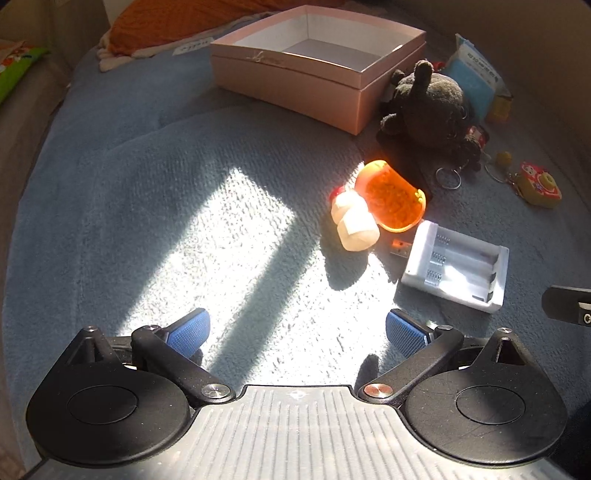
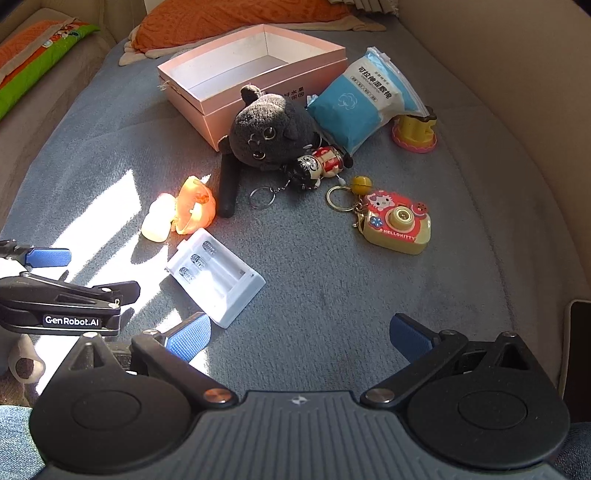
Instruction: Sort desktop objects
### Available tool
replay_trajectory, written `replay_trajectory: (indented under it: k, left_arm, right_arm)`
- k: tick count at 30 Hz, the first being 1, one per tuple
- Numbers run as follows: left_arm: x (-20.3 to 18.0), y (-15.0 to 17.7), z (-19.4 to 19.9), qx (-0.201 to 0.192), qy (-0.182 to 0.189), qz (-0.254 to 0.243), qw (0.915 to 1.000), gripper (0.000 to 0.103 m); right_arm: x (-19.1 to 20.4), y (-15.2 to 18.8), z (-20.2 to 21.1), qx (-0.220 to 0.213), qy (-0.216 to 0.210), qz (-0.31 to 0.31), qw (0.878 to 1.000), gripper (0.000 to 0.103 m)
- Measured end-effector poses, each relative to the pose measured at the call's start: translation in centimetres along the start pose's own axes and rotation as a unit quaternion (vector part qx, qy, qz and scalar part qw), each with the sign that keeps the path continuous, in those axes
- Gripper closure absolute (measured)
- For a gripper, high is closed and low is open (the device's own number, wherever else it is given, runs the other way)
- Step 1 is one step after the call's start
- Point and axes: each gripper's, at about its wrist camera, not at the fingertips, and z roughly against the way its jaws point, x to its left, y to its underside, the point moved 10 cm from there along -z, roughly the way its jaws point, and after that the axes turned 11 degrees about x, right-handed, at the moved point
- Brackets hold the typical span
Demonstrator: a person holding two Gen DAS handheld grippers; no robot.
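Observation:
An open pink box [image 1: 317, 79] [image 2: 236, 92] stands at the back of the grey blanket. In front of it lie a dark plush cat [image 2: 269, 133] [image 1: 428, 99], an orange pill bottle [image 1: 391, 195] [image 2: 194, 206] with a white cap [image 1: 356, 223], a white battery charger [image 1: 456, 267] [image 2: 216, 275], a doll keychain [image 2: 321, 166], a toy camera keychain [image 2: 397, 223] and a blue wipes pack [image 2: 364, 98]. My left gripper [image 1: 297, 332] is open above a sunlit patch, left of the charger. My right gripper [image 2: 299, 338] is open, just right of the charger.
An orange cushion [image 2: 236, 18] lies behind the box. A yellow and pink toy [image 2: 415, 131] stands right of the wipes pack. A black stick [image 2: 227, 188] lies under the plush. A sofa side [image 2: 517, 74] rises on the right. A green and orange cloth [image 2: 40, 55] sits far left.

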Motion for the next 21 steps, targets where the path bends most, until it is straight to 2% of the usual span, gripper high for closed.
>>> replay_trajectory:
  k: [2, 6, 10, 14, 18, 21]
  left_arm:
    - [-0.4, -0.8, -0.6, -0.004, 0.01, -0.014, 0.9998, 0.0]
    - [-0.9, -2.7, -0.7, -0.029, 0.016, -0.033, 0.9989, 0.0]
    - [-1.1, -4.4, -0.4, -0.053, 0.041, -0.046, 0.9967, 0.0]
    - [-1.1, -5.3, -0.3, -0.073, 0.025, -0.072, 0.9944, 0.0]
    - [-1.1, -5.7, -0.9, -0.065, 0.027, -0.072, 0.9949, 0.0]
    - [-2.0, -5.8, -1.7, -0.053, 0.041, -0.081, 0.9944, 0.0]
  right_arm:
    - [0.0, -0.2, -1.4, 0.026, -0.005, -0.006, 1.0, 0.0]
    - [-0.3, -0.7, -2.8, 0.051, -0.017, -0.027, 0.998, 0.0]
    - [-0.6, -0.6, -3.8, 0.069, -0.022, -0.042, 0.996, 0.0]
    - [-0.4, -0.4, -4.3, 0.071, -0.02, -0.039, 0.997, 0.0]
    - [-1.6, -0.7, -4.6, 0.072, -0.052, -0.119, 0.989, 0.0]
    - [-1.9, -1.0, -4.8, 0.085, -0.054, -0.139, 0.985, 0.0]
